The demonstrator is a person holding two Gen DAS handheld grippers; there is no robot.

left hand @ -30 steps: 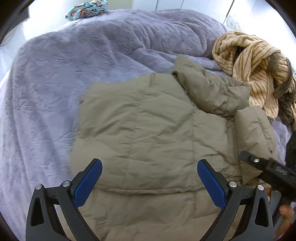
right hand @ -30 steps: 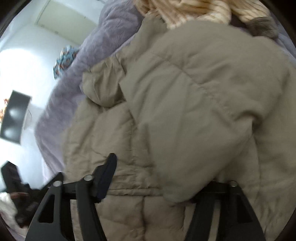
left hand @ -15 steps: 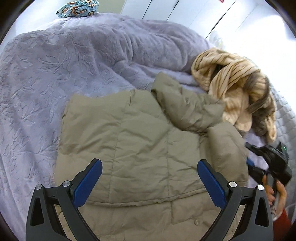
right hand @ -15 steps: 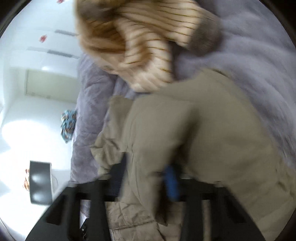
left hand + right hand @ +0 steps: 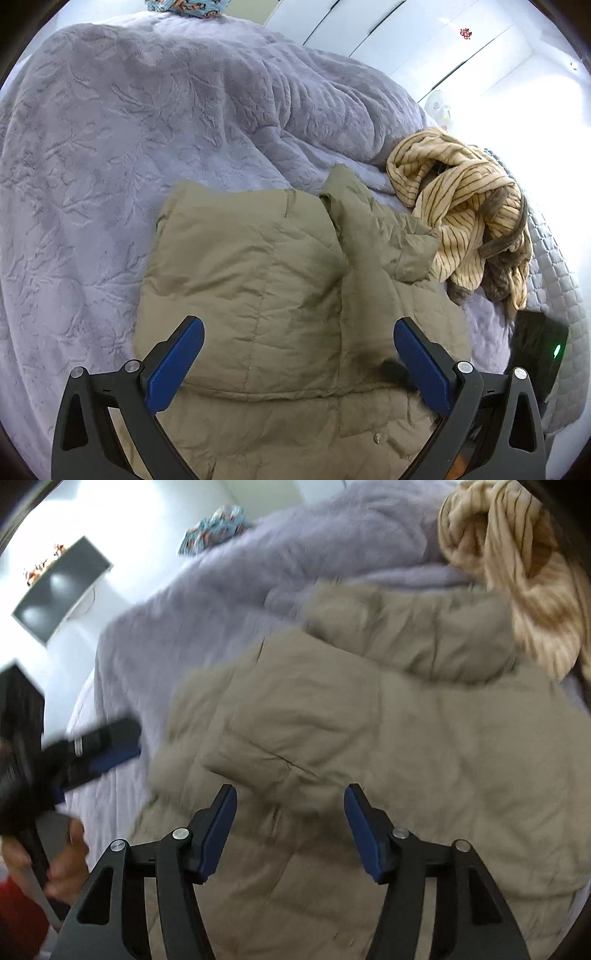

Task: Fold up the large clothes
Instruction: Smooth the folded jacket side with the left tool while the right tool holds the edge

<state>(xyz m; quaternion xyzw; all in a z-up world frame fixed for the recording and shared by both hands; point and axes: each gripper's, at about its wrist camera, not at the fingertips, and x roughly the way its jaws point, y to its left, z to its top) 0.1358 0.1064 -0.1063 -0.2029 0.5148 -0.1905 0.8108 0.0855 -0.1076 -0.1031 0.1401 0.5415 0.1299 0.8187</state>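
Olive-khaki quilted puffer jacket (image 5: 266, 295) lies flat on the lavender plush bedspread (image 5: 110, 147), long axis running from the near bed edge toward the far side, hood end away, beside a crumpled cream striped garment (image 5: 469, 218). Left claw (image 5: 295, 362) hovers over the near hem, tilted downward, blue pads spread wide, gripping nothing. Right claw (image 5: 290, 830), likewise angled down above the jacket, has just been opening; nothing sits between its pads.

Left gripper (image 5: 298, 363) fingers wide apart, right gripper (image 5: 290, 829) fingers just reopened, both tilted downward, empty.
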